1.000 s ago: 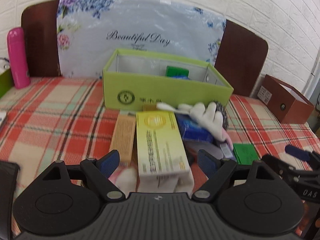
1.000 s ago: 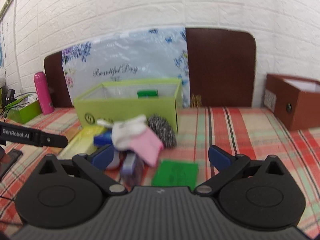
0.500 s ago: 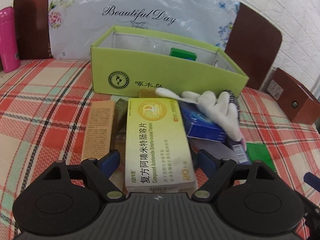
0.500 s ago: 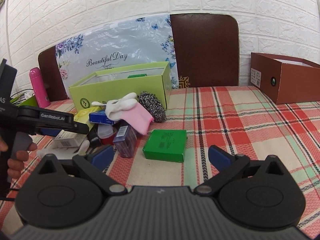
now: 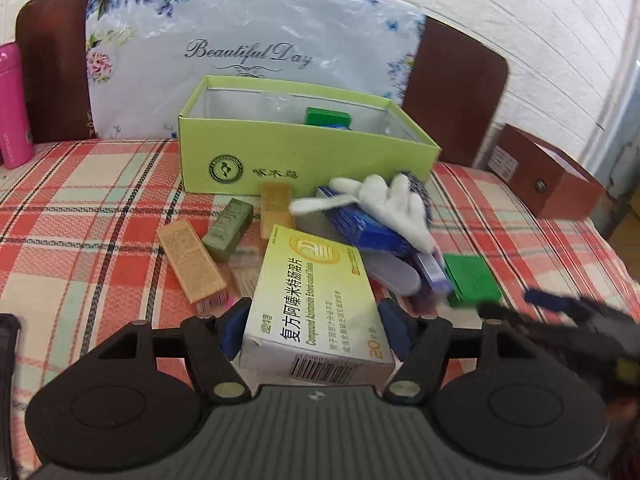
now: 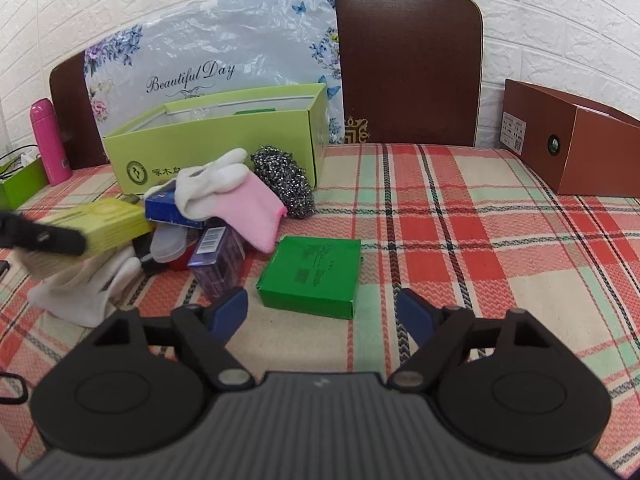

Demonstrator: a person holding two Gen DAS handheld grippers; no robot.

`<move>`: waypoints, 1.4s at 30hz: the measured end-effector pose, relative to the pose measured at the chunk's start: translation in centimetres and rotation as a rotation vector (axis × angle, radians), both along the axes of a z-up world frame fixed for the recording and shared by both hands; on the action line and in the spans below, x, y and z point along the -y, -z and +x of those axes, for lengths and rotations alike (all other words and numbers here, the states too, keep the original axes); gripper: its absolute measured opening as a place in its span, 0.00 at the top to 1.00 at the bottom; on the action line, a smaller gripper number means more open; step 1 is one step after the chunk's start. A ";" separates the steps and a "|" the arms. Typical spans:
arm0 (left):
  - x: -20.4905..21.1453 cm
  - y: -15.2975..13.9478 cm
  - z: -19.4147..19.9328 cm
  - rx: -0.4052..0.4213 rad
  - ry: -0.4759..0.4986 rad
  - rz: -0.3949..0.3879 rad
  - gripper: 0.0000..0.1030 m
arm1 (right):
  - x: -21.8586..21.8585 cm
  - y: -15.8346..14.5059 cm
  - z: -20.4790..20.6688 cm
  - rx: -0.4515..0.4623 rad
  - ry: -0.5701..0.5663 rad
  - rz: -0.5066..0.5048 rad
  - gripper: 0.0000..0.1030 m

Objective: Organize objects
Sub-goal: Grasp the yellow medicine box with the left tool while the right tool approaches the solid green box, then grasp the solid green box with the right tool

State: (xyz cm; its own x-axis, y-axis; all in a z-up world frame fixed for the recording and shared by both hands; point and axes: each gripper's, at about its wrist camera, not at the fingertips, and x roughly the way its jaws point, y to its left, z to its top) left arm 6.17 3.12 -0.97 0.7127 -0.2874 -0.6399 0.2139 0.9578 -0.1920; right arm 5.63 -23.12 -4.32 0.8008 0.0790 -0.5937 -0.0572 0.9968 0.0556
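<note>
Lime-green storage box (image 5: 304, 158) ahead of my left fingers, round logo on front, green packet inside. Behind it, floral sheet (image 5: 240, 60) reading "Beautiful Day". Yellow medicine box (image 5: 316, 304), marked "Compound Azintamide Enteric-coated Tablets", "20", pinched in my left gripper (image 5: 314, 330). Green box (image 6: 310, 276) just ahead of my right gripper (image 6: 322, 312), fingers spread, nothing between.

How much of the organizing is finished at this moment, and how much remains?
Done: one small green box already sits inside the lime storage box. In hand: the left gripper is shut on the yellow medicine box, lifted above the pile. Left: the right gripper is open, empty, before the green flat box; the white glove, steel scourer, blue box and tan boxes lie outside.
</note>
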 end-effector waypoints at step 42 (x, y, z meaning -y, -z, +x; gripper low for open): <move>2.7 4.4 -1.0 -0.099 0.071 0.121 0.32 | -1.4 1.6 -4.1 -0.105 -0.115 -0.035 0.26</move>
